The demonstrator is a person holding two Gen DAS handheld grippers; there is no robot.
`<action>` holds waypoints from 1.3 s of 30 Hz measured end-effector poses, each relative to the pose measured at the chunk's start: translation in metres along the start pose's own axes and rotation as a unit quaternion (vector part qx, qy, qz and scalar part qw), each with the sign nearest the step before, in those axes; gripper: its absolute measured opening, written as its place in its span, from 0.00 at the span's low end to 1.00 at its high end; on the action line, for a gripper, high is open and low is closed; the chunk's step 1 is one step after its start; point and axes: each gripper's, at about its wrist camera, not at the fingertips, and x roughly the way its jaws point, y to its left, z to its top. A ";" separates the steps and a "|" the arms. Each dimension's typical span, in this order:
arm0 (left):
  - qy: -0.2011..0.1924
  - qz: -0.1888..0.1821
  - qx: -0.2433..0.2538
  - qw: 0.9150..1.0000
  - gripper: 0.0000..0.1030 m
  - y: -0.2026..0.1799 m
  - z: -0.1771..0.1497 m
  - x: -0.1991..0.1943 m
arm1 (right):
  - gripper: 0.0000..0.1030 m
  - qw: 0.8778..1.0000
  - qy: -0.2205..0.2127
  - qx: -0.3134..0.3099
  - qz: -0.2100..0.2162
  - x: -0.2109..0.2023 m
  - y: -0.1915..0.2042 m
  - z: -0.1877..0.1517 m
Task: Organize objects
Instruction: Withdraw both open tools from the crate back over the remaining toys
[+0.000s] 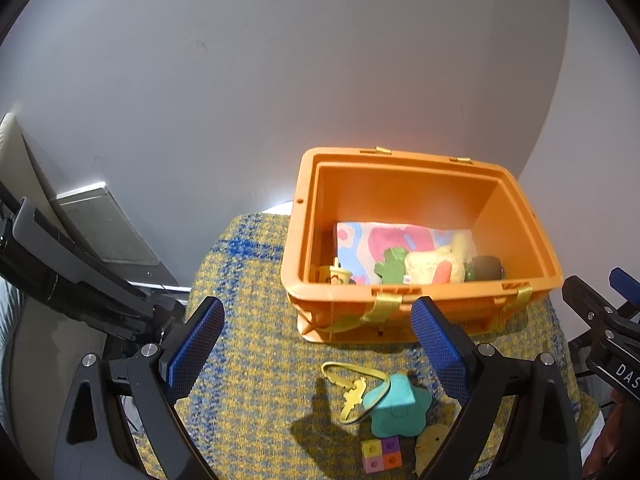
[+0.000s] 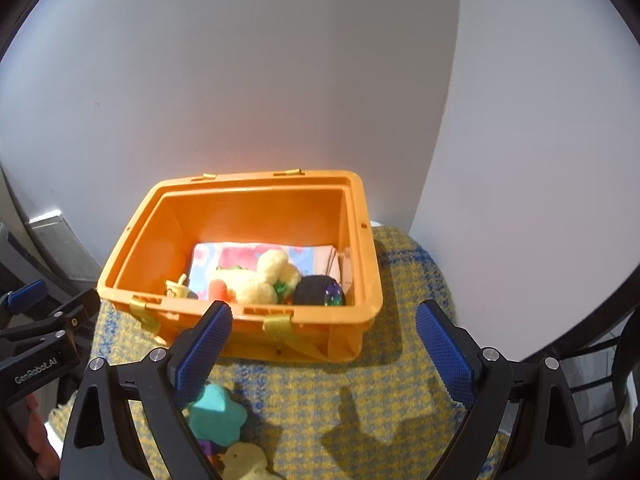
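Orange plastic makes up the open bin (image 1: 524, 236) we see standing on a yellow-and-blue woven cloth (image 1: 256, 360) that covers the desk, close to a pale wall (image 1: 280, 80). Inside the bin lies a flowered cloth (image 1: 360, 240), and on it we make out a cream plush toy (image 2: 256, 284), a green toy (image 1: 390, 266), a dark round thing (image 2: 316, 290) and a small yellow cup (image 1: 336, 276).

In front of the bin, on the woven cloth, we find the things not yet put away: a teal star-shaped toy (image 1: 400, 404), a yellow toy key on a ring (image 1: 354, 390) lying against the star's left side, a small block of coloured squares (image 1: 382, 454) and a yellow chick (image 2: 244, 462) just beside it.

Our left claw (image 1: 318, 346) hangs above this group with its blue pads (image 1: 196, 344) spread wide and nothing between them. Our right claw (image 2: 324, 352) stands equally wide and empty, its left finger over the star, the bin's near wall ahead of it.
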 end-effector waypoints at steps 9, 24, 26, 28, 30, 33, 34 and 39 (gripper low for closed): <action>0.008 0.000 0.003 1.000 0.93 -0.001 -0.024 -0.002 | 0.90 1.000 0.010 -0.001 0.001 -0.003 -0.001 -0.025; 0.032 0.007 -0.008 0.999 0.93 0.015 -0.079 -0.003 | 0.90 0.999 0.042 -0.015 0.013 0.000 0.013 -0.077; 0.036 0.009 -0.015 0.999 0.93 0.020 -0.087 -0.002 | 0.90 0.999 0.048 -0.015 0.016 0.002 0.016 -0.084; 0.042 0.010 -0.022 0.999 0.93 0.025 -0.096 -0.001 | 0.90 0.998 0.052 -0.018 0.017 0.004 0.019 -0.091; 0.047 0.011 -0.027 0.998 0.93 0.030 -0.104 -0.001 | 0.90 0.998 0.055 -0.022 0.017 0.005 0.023 -0.096; 0.053 0.014 -0.035 0.998 0.93 0.037 -0.116 0.000 | 0.90 0.998 0.060 -0.028 0.018 0.006 0.030 -0.104; 0.054 0.016 -0.036 0.998 0.93 0.038 -0.119 0.001 | 0.90 0.998 0.061 -0.030 0.018 0.006 0.031 -0.106; 0.056 0.028 -0.038 0.997 0.93 0.043 -0.132 0.002 | 0.90 0.996 0.072 -0.041 0.016 0.011 0.044 -0.120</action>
